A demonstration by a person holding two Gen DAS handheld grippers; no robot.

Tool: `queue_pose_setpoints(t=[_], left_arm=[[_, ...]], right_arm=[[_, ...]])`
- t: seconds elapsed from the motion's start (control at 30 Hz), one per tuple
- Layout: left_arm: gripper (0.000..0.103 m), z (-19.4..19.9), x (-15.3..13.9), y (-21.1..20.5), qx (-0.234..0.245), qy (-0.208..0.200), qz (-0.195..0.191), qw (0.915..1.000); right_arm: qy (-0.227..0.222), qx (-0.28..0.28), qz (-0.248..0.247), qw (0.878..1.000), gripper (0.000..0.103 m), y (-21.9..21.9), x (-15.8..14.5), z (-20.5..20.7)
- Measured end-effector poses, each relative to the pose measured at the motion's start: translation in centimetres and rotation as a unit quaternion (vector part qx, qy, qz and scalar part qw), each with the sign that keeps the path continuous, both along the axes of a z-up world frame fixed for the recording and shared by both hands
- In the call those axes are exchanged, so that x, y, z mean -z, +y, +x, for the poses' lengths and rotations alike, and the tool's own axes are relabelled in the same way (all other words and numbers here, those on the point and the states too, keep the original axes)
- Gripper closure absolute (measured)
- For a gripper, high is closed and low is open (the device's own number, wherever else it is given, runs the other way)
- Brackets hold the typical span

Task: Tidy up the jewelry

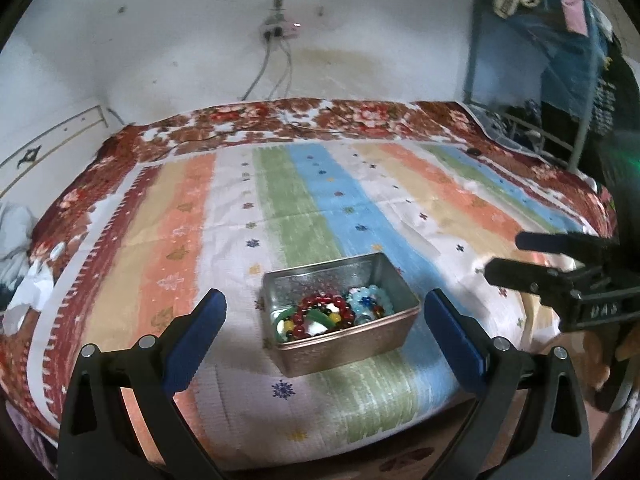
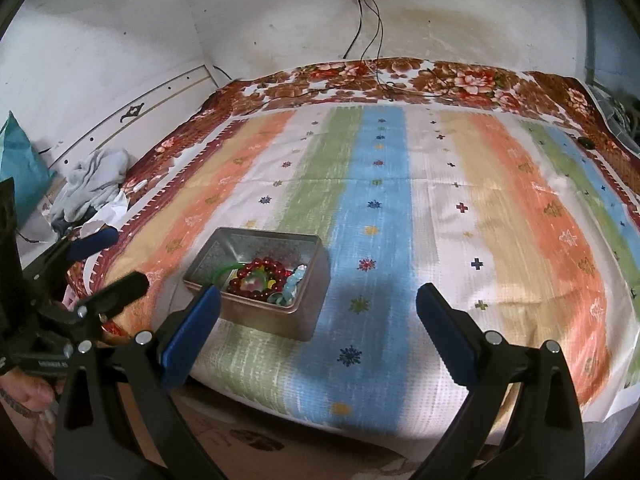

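An open metal tin [image 1: 404, 280] [image 2: 316, 280] sits on a striped bedspread near the bed's front edge. Inside lie a red bead bracelet [image 1: 320, 314] [image 2: 256, 274], a pale blue bead bracelet [image 1: 368, 300] [image 2: 294, 282] and a green bangle [image 1: 286, 316] [image 2: 222, 272]. My left gripper [image 1: 326, 320] is open and empty, its jaws either side of the tin, just short of it. My right gripper [image 2: 320, 320] is open and empty, to the right of the tin. Each gripper shows in the other's view: the right one [image 1: 520, 256] and the left one [image 2: 108, 256].
The striped bedspread [image 2: 440, 200] covers a floral blanket [image 2: 460, 76] on the bed. Crumpled grey cloth [image 2: 94, 180] and a teal cushion [image 2: 20, 164] lie at the left. Cables [image 2: 372, 40] hang from a wall socket. A blue metal rack [image 1: 560, 60] with clothes stands at the right.
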State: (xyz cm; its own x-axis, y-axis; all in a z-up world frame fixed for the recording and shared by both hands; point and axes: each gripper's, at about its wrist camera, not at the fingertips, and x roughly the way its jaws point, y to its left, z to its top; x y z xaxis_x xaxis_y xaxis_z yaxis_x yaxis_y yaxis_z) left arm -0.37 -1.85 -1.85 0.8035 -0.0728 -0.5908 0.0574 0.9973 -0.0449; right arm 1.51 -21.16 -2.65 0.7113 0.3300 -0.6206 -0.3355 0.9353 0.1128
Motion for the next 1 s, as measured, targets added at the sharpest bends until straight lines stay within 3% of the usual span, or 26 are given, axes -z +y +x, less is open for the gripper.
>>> queue_pose_setpoints(t=[0.13, 0.3, 1.0], left_arm=[[0.006, 0.0, 0.2, 0.5, -0.01, 0.006, -0.01, 0.9999], [0.006, -0.3, 0.4, -0.2, -0.002, 0.001, 0.01, 1.0], [0.006, -0.7, 0.3, -0.4, 0.001, -0.007, 0.017, 0.9998]], right_arm=[[-0.007, -0.007, -0.015, 1.0, 0.006, 0.6, 0.4, -0.7], [-0.014, -0.011, -0.03, 0.999, 0.006, 1.1, 0.8, -1.4], [-0.018, -0.003, -0.028, 0.999, 0.006, 1.0, 0.8, -1.6]])
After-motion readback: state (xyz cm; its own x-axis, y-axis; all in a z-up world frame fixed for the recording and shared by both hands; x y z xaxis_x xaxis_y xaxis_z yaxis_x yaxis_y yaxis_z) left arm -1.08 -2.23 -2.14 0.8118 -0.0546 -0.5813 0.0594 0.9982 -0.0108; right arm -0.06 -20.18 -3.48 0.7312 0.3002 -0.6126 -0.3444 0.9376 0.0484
